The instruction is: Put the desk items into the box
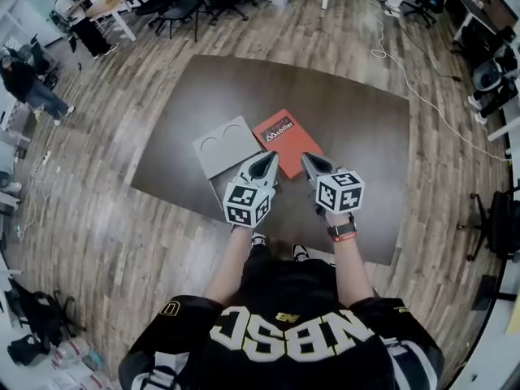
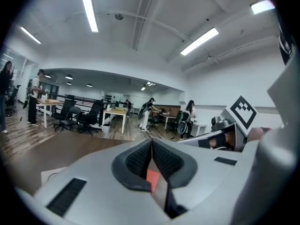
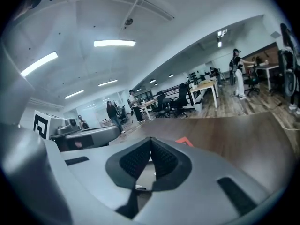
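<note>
The left gripper and the right gripper hang side by side over the near part of the brown table, each with its fingers together and nothing between them. A red notebook lies just beside a grey box.

The black jersey reads "NBSC" (seen upside down); white print on the red booklet is unreadable.

- Left gripper is held out in front of the body, fingers pressed together, empty.
- Right gripper is just beside it, fingers together too, empty.
</note>
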Demonstrator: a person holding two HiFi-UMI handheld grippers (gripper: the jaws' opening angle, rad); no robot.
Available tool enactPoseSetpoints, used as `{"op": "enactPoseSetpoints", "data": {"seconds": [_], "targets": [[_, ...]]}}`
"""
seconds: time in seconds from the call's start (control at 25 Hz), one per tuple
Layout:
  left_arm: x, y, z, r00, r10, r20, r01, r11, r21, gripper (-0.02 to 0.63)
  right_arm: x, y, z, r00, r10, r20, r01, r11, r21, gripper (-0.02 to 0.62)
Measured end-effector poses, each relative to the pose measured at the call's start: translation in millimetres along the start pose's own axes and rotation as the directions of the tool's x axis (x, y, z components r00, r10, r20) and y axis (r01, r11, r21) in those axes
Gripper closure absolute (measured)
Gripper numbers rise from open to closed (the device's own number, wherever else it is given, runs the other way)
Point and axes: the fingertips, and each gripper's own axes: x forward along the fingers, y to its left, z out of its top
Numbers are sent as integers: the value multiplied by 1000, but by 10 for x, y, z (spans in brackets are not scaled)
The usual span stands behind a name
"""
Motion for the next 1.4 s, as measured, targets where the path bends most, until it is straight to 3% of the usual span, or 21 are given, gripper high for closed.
{"op": "enactPoseSetpoints", "data": {"seconds": [0.24,0.64,0.96,1.4], "targets": [[487,-228,-192,986,-151,-76,151,988,-11,590,-85,-508,-140,989,-140,-37,142,988,63,586],[916,-611,-653,925,-323,-198,321,946,-45,590,-295,-1124,-878,932,-307,-190,335,933,135,558],[1056,-763,-934,887,-383,-257,367,924,-108,589,-472,-1491,-1378,866,-430,-256,482,855,191,535],[1118,-807,-1226,856,-416,-308,382,909,-166,589,-293,-1679,-2032,824,-416,-386,515,833,202,477]]}}
